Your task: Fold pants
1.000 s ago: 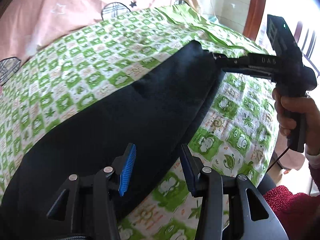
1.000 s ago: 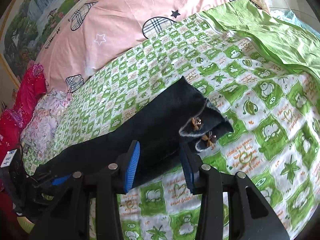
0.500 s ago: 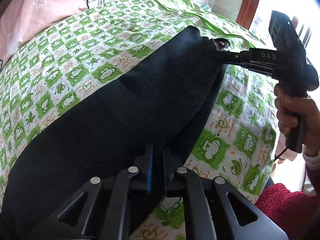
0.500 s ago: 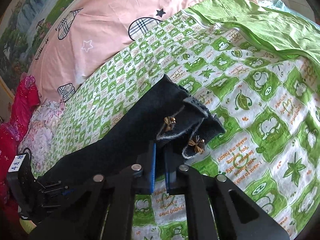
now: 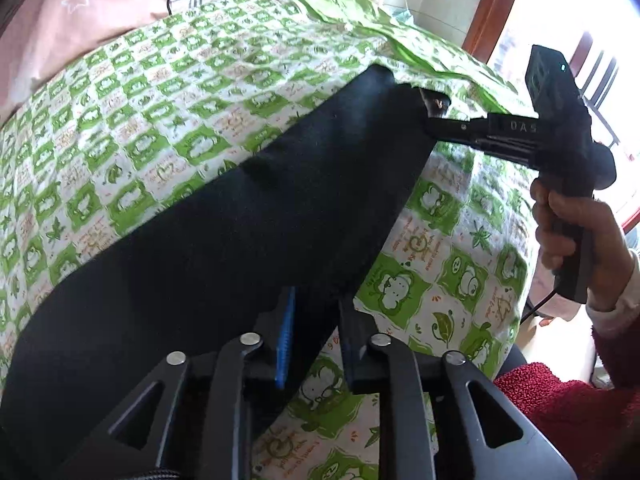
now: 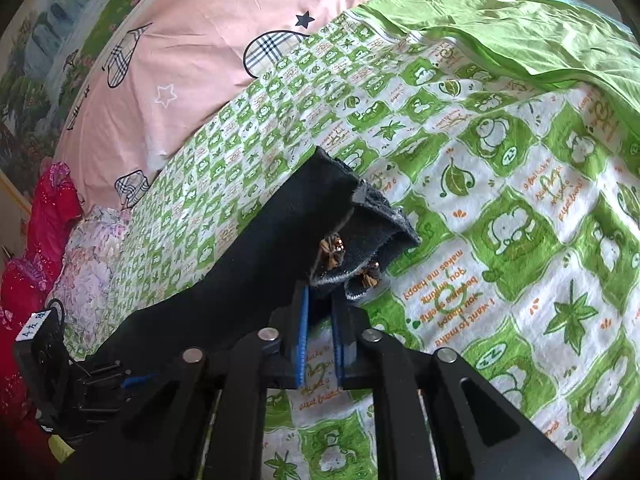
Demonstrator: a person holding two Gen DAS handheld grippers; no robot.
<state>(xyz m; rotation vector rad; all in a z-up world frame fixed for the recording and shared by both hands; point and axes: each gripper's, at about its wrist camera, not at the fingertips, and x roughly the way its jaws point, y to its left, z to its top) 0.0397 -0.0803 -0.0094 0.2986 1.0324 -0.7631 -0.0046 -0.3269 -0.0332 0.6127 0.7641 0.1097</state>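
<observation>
Across the green frog-print sheet (image 6: 500,208) lie my black pants (image 5: 248,216), stretched long and flat, with the pink quilt (image 6: 192,40) bunched beyond the far side and a plain green fold (image 6: 500,32) of bedding past the cuffs. That leaves plenty of bare sheet on the far side to lay a fold over, though the near edge of the bed drops away close under both hands.

My left gripper (image 5: 314,330) straddles the near edge of the waist end; its jaws are opening, with dark cloth between the blue pads (image 5: 286,336), and the grip looks loose. My right gripper (image 6: 320,334) sits at the cuff end just under the small brown bows (image 6: 332,250), its jaws opening too, and from here the cloth seems to lie ahead of the pads rather than between them.

To fold cleanly, I judge both claws should bite the same long edge, both layers together, then lift evenly so the legs carry over without twisting. The curled cuffs (image 6: 384,232) want flattening first.
</observation>
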